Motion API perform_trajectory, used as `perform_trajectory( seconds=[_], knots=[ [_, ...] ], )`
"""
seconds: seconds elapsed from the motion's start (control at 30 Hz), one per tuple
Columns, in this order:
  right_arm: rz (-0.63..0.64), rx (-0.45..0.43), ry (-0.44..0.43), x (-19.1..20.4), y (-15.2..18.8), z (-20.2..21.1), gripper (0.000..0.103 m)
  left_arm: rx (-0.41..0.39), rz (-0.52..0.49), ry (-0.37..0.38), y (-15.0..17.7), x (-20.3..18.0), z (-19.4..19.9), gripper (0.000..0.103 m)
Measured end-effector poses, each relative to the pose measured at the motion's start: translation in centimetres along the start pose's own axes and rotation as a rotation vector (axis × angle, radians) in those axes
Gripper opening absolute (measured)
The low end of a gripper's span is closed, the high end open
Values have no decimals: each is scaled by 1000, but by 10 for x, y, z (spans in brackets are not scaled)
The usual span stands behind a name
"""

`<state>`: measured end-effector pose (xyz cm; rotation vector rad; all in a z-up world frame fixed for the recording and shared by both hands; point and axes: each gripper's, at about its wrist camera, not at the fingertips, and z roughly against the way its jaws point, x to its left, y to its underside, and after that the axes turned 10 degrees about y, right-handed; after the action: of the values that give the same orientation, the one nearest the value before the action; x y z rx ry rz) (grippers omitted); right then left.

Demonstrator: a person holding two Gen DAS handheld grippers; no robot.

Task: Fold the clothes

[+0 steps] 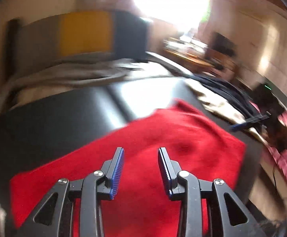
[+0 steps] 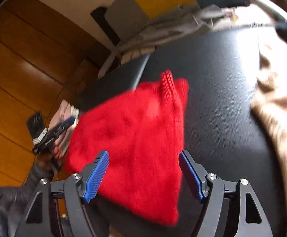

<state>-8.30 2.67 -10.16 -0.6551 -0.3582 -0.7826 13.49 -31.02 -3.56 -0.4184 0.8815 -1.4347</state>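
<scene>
Both tongs stand parted with nothing between the pads: the left tongs (image 1: pixel 141 172) and the right tongs (image 2: pixel 143 175) each hang over the near part of the red knit garment (image 2: pixel 135 138), which lies flat in a compact slab on the black desk (image 2: pixel 218 98), its long axis running away from the right tongs toward a ribbed cuff (image 2: pixel 168 83). A tan garment (image 2: pixel 278 108) lies well apart to the right and a grey pile (image 1: pixel 68 73) at the far edge; nothing blocks either approach.
</scene>
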Motion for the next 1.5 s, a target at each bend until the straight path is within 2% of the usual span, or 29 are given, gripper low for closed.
perform_trajectory(
  seconds=[0.13,0.27,0.3,0.37,0.4,0.47,0.5,0.57,0.63,0.73,0.8,0.83,0.93,1.0,1.07,1.17,1.27,1.33,1.37,1.4,1.47,1.5],
  knots=[
    [-62,61,-113,-17,15,-13,77,85,-111,140,-23,-43,-52,39],
    [-88,105,-233,-27,22,-26,78,235,-186,232,-27,-46,-100,39],
    [-68,116,-286,-22,21,-28,78,274,-201,256,-26,-46,-110,39],
    [0,165,-383,-7,20,-32,79,299,-225,301,-23,-44,-119,38],
    [44,197,-405,1,20,-34,79,321,-200,345,-23,-39,-119,37],
    [129,265,-439,16,20,-40,82,347,-165,386,-22,-33,-116,37],
    [166,309,-439,21,21,-46,87,366,-171,399,-20,-32,-115,37],
    [241,397,-439,32,23,-59,89,401,-216,396,-18,-37,-114,37],
    [234,427,-459,34,17,-75,89,423,-248,387,-17,-41,-112,37],
    [242,463,-534,44,10,-94,91,435,-270,373,-27,-39,-119,37],
    [318,548,-556,58,21,-97,93,437,-310,366,-31,-41,-126,37],
    [358,592,-537,62,28,-96,92,437,-335,361,-31,-42,-130,37],
    [459,701,-395,61,44,-84,83,417,-343,359,-32,-49,-136,37],
    [449,703,-278,49,44,-71,73,404,-346,358,-33,-54,-139,37],
    [396,667,-189,36,37,-60,71,390,-350,357,-34,-58,-142,37],
    [369,576,-49,37,34,-47,71,288,-280,341,-39,-57,-115,37],
    [375,471,110,49,31,-27,72,177,-164,317,-30,-42,-65,37],
    [382,382,152,63,29,-10,74,110,-87,310,-16,-33,-28,38],
    [392,339,181,71,28,-2,81,98,-71,312,-6,-33,-14,38],
    [407,300,223,78,27,5,89,115,-103,280,12,-40,0,39],
    [426,226,317,88,21,16,91,161,-163,226,42,-55,18,39],
    [442,195,375,94,18,20,91,191,-167,234,58,-62,20,39]
  ],
)
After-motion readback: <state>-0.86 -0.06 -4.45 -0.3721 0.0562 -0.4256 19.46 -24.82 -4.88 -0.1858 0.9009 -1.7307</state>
